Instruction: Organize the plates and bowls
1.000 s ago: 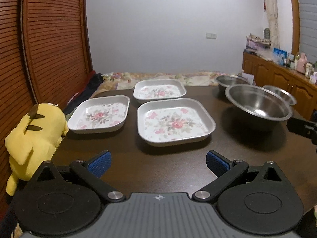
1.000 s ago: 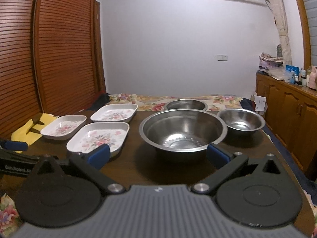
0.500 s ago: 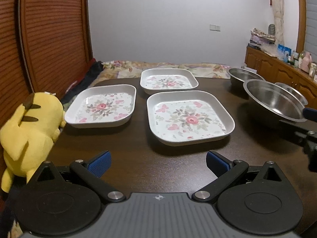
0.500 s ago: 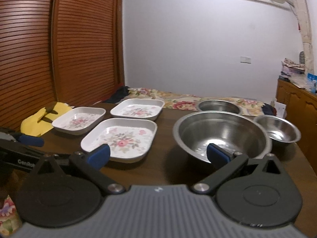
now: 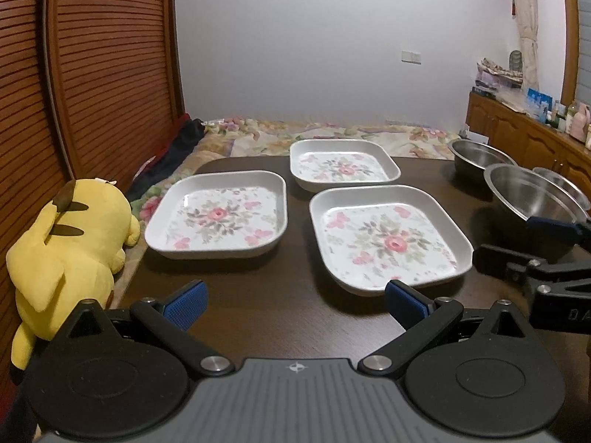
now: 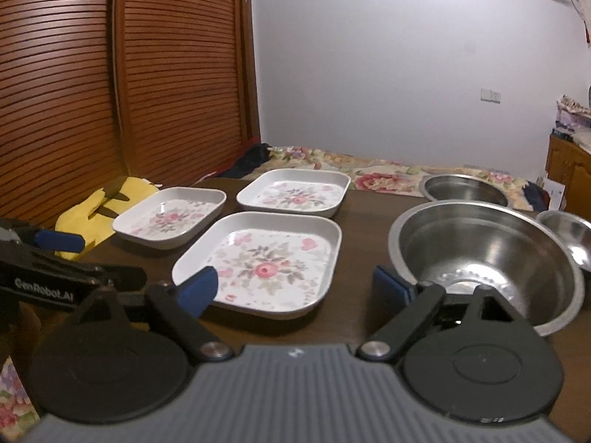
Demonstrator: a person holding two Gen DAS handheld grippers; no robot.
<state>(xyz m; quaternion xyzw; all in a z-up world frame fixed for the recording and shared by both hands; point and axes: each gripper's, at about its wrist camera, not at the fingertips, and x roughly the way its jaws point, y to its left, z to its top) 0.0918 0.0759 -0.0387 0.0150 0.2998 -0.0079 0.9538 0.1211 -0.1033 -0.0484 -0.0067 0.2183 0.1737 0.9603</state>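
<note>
The dark wooden table (image 5: 258, 295) fills the middle and lower part of both views. On it, right of centre in the right wrist view, stands the large steel bowl (image 6: 484, 258), the biggest dish, with the right gripper's right fingertip in front of its near rim; whether they touch cannot be told. 2 smaller steel bowls sit behind it: 1 at the table's far edge (image 6: 465, 188) and 1 at the right frame edge (image 6: 569, 236), just beside the large bowl.

3 square floral plates lie flat in the centre of the left wrist view, close together without touching: the near plate (image 5: 388, 240) lower right, the left plate (image 5: 221, 217), and the far plate (image 5: 343, 164) behind them.

A yellow plush toy (image 5: 70, 243) leans at the table's left edge, lower left of the frame.

The left gripper (image 5: 295, 301) hovers over bare table in front of the plates, its blue-padded jaws spread wide and holding nothing. The right gripper (image 6: 295, 288) likewise has its jaws wide apart and empty, the left fingertip overlapping the near plate's corner in the picture.
</note>
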